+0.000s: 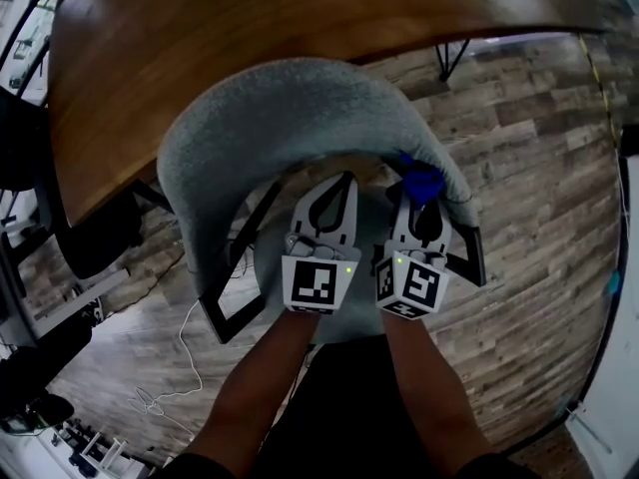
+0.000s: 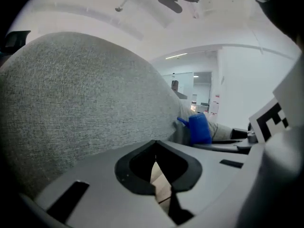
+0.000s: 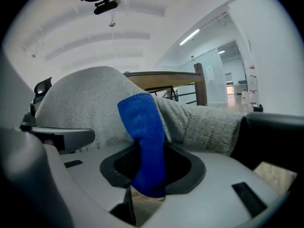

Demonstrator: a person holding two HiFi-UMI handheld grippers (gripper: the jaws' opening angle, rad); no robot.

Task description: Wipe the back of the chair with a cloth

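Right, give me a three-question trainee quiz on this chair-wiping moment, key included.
1. True or false: the left gripper holds the blue cloth.
2. Multiple choice: the cloth is at which part of the grey chair? A) the seat B) the backrest C) a leg
3. Fill in: beyond the chair stands a wooden ____.
Key: 1 false: the right gripper grips it, and the left one's jaws are shut on nothing. 2 B. 3 table.
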